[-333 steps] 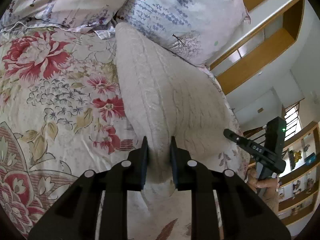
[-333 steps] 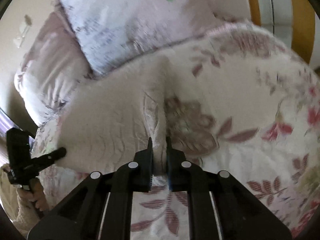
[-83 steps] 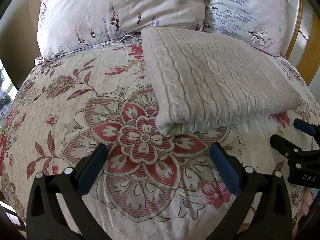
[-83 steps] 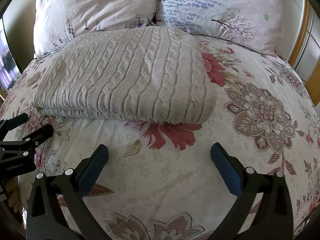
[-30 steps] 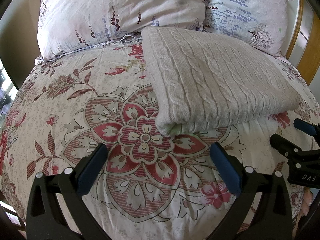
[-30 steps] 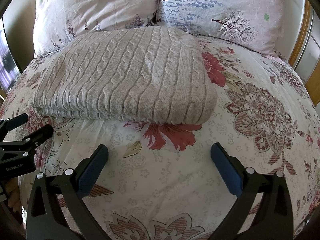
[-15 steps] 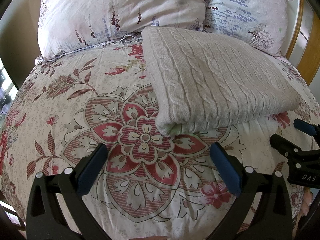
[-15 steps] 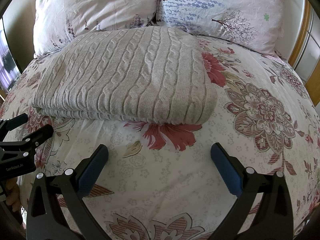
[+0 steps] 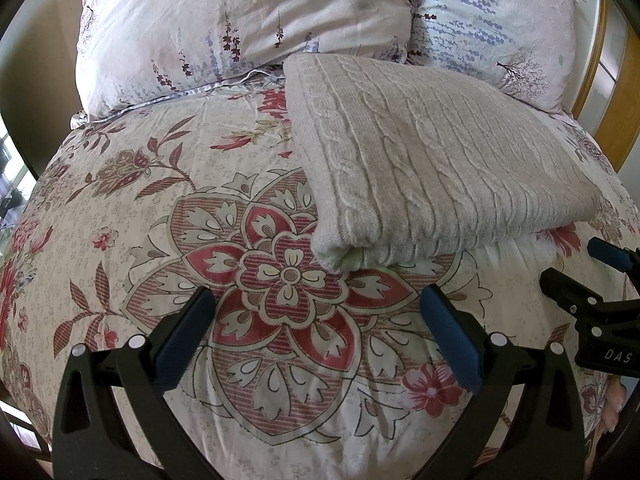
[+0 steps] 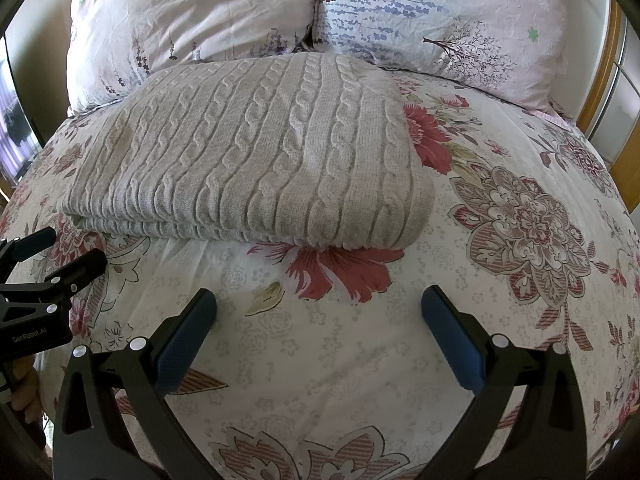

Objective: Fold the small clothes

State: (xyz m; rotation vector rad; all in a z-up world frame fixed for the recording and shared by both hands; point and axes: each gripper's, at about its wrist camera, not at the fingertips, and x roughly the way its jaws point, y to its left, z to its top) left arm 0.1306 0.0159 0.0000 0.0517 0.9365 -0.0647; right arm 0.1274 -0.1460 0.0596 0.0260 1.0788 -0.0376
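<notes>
Cable-knit sweater lying folded on the bed, both tools hanging back empty.

The grey cable-knit sweater (image 10: 248, 152) is sitting as a neat layered rectangle in the upper middle of the right wrist view, on the floral bedspread (image 10: 520, 220) just below the two pillows (image 10: 192, 12). The left tool (image 9: 316, 320) and right tool (image 10: 320, 320) are both gaping wide apart, touching nothing. Folding is looking finished; no other garment is showing.

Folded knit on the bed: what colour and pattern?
Light beige-grey cable knit, clearest in the right wrist view.
</notes>
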